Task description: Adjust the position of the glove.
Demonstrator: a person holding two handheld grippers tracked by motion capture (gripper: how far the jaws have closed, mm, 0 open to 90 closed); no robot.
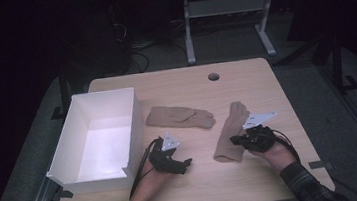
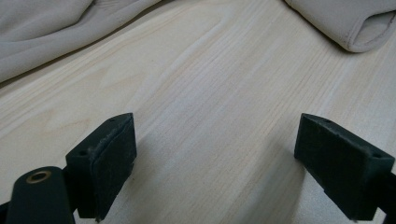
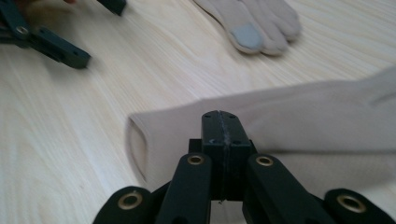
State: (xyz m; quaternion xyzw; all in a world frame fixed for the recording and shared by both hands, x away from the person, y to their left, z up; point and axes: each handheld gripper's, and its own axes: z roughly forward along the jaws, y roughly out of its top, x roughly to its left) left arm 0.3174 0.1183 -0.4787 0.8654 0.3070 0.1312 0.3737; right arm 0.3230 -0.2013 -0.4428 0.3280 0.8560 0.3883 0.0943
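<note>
Two handheld grippers are working at a pale wooden table (image 1: 255, 183). Right gripper (image 3: 219, 122): its jaws are pressing flat together over the cuff end of a beige glove (image 3: 299, 116), and whether any fabric is pinched between the pads cannot be told from the right gripper view. In the high view this right gripper (image 1: 236, 140) is sitting against the glove's (image 1: 231, 130) right edge, the glove lying lengthwise with its fingers pointing away from the person. Left gripper (image 2: 215, 163): its jaws are standing wide apart over bare wood, nothing between them (pads clear of the tabletop's grain lines); in the high view it (image 1: 185, 164) is resting just in front of the person's left hand (image 1: 149, 176). Second beige glove (image 1: 179, 116): lying flat crosswise beyond the left gripper, fingers pointing right, one fingertip bearing a grey patch (image 3: 247, 36). White open box (image 1: 68, 142): standing at the table's left edge, well apart from both gloves.
</note>
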